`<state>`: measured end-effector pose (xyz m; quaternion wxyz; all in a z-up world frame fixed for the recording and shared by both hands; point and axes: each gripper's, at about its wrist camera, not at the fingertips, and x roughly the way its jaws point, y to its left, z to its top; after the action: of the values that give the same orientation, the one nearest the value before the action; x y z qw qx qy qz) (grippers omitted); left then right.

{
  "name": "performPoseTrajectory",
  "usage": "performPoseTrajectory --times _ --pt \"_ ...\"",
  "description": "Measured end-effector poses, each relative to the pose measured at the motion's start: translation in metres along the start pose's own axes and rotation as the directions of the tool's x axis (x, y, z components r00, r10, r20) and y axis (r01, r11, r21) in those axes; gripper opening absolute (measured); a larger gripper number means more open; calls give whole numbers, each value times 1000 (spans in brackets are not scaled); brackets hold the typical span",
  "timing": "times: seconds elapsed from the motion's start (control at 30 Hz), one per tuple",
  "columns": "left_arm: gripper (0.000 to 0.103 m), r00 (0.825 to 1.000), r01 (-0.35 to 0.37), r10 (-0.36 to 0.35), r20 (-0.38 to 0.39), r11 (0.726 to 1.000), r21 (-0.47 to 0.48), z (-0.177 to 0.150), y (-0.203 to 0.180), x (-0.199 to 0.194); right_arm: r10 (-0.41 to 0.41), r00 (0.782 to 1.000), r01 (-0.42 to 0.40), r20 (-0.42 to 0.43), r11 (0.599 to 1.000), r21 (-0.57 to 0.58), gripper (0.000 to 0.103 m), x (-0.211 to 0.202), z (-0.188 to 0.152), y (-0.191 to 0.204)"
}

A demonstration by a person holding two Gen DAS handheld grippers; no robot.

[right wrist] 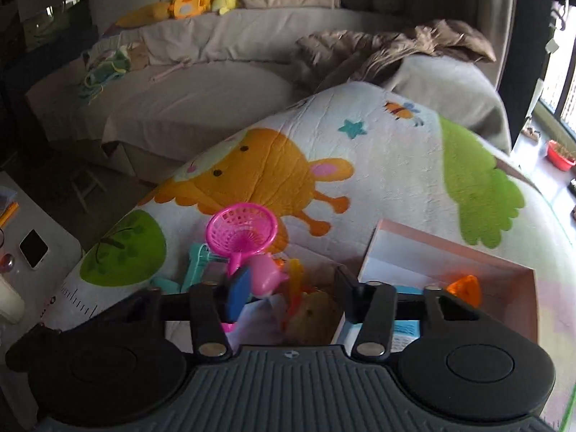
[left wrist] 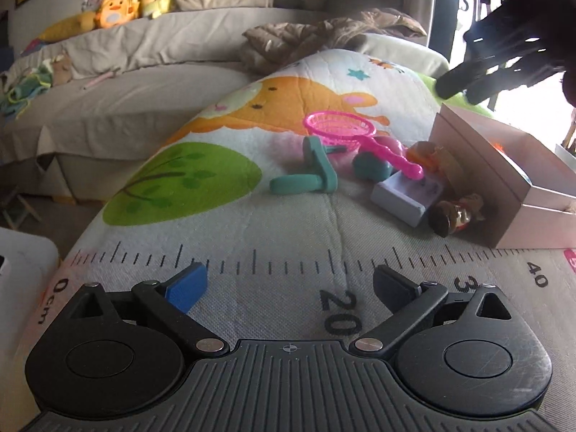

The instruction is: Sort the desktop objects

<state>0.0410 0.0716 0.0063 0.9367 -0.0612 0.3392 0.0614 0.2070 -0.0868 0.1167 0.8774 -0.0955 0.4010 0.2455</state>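
A pile of toys lies on a cartoon play mat. It holds a pink toy strainer, a teal stand piece, a grey-blue block and a small doll. A pink open box stands right of the pile. My left gripper is open and empty, low over the mat's ruler edge. My right gripper is open and empty, above the toys, with the strainer and a pink pig toy just ahead. The box holds an orange piece. The right gripper also shows in the left wrist view.
A grey bed with plush toys and a brown blanket lies behind the mat. A white unit with a phone stands at left. A window and a red pot are at right.
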Motion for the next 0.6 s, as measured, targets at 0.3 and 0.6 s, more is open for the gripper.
performPoseTrajectory --times 0.3,0.6 --pt "103 999 48 -47 17 997 -58 -2 10 -2 -112 978 122 -177 992 43 33 126 29 2" --pt "103 996 90 -90 10 994 -54 -3 15 -6 190 932 -167 -308 981 102 33 75 -30 31"
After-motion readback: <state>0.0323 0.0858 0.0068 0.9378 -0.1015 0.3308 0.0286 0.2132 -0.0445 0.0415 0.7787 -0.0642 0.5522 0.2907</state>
